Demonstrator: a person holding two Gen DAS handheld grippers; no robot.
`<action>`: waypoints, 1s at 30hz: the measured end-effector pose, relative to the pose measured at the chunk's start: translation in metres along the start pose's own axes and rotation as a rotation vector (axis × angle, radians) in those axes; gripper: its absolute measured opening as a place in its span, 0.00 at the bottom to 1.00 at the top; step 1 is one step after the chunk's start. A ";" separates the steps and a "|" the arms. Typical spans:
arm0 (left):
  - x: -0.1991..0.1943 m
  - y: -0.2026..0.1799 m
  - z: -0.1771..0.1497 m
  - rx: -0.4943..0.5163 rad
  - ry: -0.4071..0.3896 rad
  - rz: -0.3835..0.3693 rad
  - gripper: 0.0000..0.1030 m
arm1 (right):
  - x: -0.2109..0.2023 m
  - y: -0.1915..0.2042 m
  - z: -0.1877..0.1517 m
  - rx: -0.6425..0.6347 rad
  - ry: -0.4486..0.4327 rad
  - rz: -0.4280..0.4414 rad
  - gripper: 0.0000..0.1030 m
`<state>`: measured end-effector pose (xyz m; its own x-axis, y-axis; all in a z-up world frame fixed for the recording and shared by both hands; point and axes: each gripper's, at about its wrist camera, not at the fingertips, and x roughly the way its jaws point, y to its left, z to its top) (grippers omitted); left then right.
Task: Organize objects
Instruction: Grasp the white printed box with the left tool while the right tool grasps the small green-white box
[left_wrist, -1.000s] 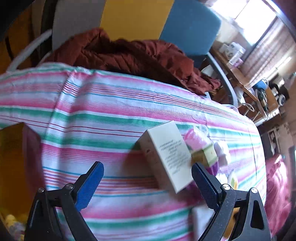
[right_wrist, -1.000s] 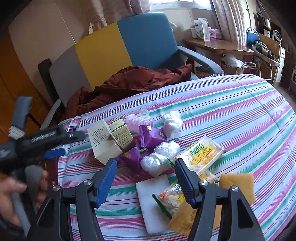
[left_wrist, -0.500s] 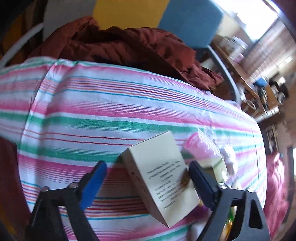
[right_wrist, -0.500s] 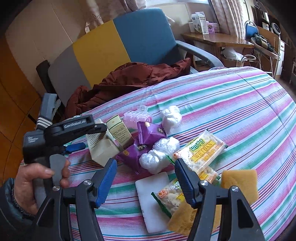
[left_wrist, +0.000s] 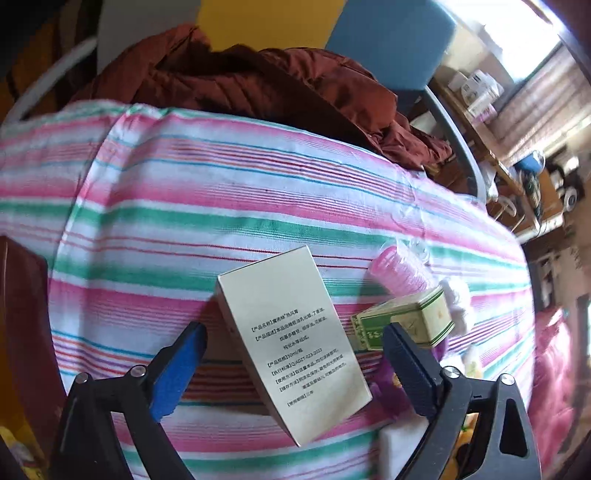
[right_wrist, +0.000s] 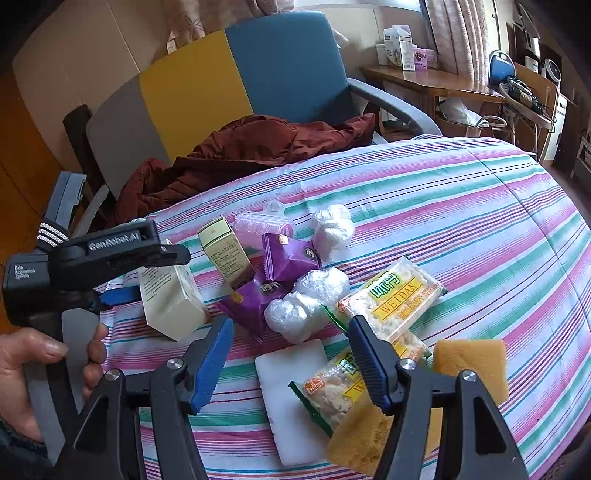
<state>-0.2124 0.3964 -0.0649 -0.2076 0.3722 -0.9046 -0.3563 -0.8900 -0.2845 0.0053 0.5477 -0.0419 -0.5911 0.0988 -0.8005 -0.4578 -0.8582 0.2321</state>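
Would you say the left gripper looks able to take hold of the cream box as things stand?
Probably yes. The left gripper already straddles the cream box, jaws closing with nothing between pads and box. The green box lies close beside the right-hand pad and might get nudged.

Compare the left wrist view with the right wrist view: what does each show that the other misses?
Left wrist only: the printed face of the cream cardboard box lying between the left gripper fingers as its jaws close, not yet pressing it.

Right wrist only: the yellow-labelled snack packets, tan sponges, flat white block, the open, empty right gripper, and the hand on the left gripper's handle.

Both: the cream box, green-striped small box, pink hair roller, maroon jacket, striped cloth.
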 end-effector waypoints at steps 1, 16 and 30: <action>0.002 0.000 -0.002 0.020 0.001 0.001 0.70 | 0.000 0.001 0.000 -0.004 0.001 0.002 0.64; -0.044 0.025 -0.051 0.158 -0.074 -0.057 0.50 | 0.037 0.061 0.046 -0.171 0.005 0.026 0.62; -0.134 0.072 -0.091 0.146 -0.202 -0.136 0.50 | 0.018 0.095 0.045 -0.237 -0.030 0.102 0.32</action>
<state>-0.1273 0.2586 0.0066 -0.3214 0.5433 -0.7756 -0.5180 -0.7865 -0.3363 -0.0784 0.4900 -0.0091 -0.6472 0.0179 -0.7621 -0.2289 -0.9581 0.1720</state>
